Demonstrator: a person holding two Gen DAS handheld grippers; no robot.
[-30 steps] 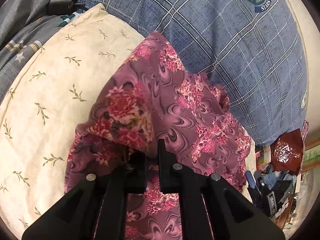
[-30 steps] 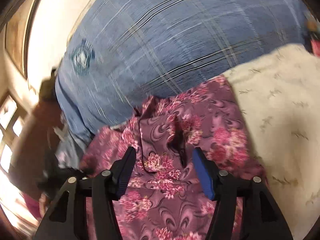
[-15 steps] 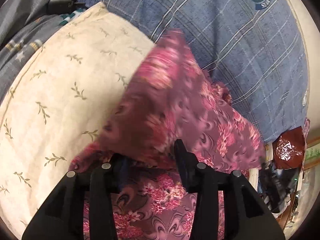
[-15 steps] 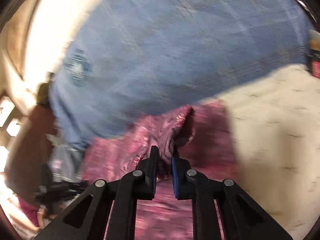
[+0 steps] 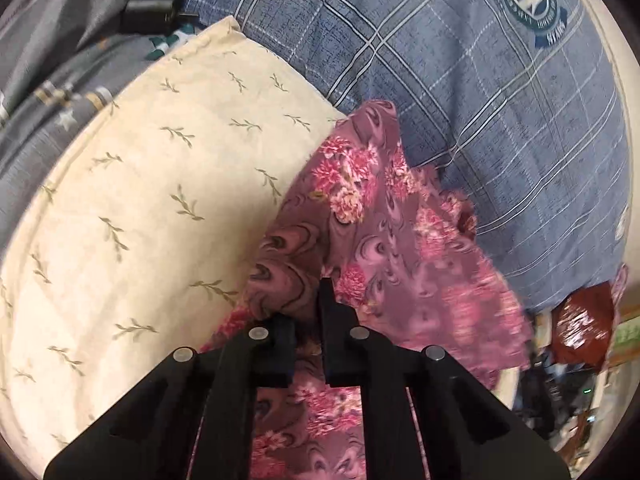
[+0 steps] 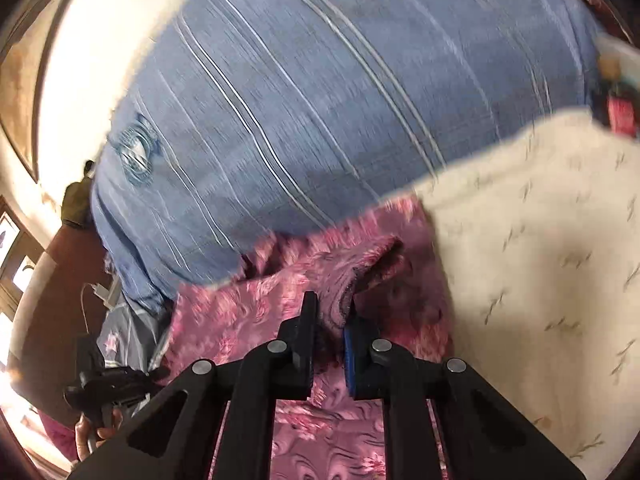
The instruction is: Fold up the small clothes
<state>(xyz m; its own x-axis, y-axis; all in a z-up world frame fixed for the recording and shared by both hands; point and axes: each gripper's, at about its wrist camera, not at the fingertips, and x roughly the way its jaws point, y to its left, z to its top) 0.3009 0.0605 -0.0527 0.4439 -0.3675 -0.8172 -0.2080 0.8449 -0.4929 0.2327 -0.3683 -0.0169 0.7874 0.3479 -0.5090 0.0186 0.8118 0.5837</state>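
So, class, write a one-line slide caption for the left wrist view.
Left gripper pinches a fold of the pink floral garment, which lies across a cream leaf-print pillow and a blue plaid bedcover.

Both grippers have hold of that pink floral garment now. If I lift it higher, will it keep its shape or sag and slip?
The pink floral garment probably sags: it already drapes in soft folds from the left hand-held gripper. It looks thin and light, bunched between the right hand-held gripper fingers. The cloth may be smooth, so a small pinch could slip.

floral garment [image 6: 256, 312]: motion-blurred | left tool [image 5: 308, 312]: one fingertip hidden by cloth
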